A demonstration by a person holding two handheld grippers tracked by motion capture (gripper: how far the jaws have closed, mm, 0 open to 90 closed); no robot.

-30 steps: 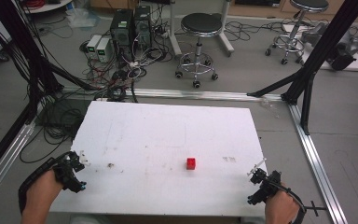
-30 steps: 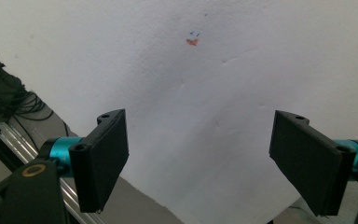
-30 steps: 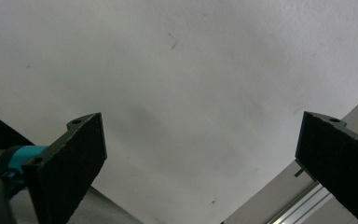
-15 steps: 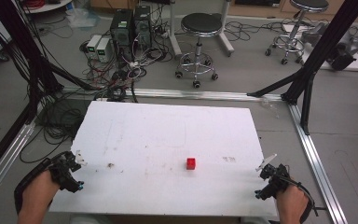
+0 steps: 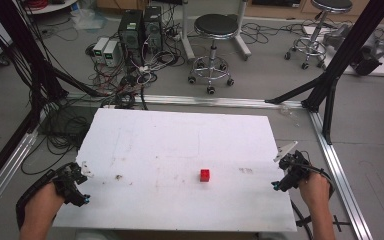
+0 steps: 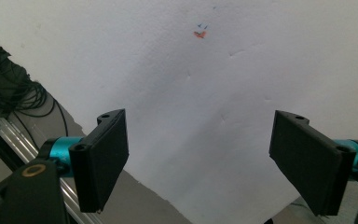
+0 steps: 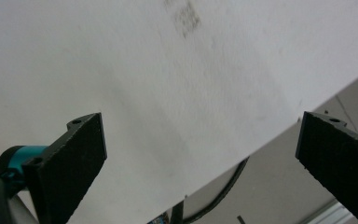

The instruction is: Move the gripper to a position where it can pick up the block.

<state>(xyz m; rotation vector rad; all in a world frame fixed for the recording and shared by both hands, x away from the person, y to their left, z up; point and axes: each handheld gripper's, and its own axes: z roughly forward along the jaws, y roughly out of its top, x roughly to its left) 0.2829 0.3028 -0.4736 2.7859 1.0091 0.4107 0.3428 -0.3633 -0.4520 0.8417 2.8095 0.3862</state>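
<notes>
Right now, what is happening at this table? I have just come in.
A person holds a gripper in each hand at the near corners of a white table. The left gripper and the right gripper are both open and hold nothing. A small red block lies alone on the table between them, somewhat nearer the right gripper. Neither gripper touches it.

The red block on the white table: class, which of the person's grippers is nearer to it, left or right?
Right. The right gripper sits at the table's right edge, nearer the red block; the left gripper is at the left edge, farther off.
</notes>
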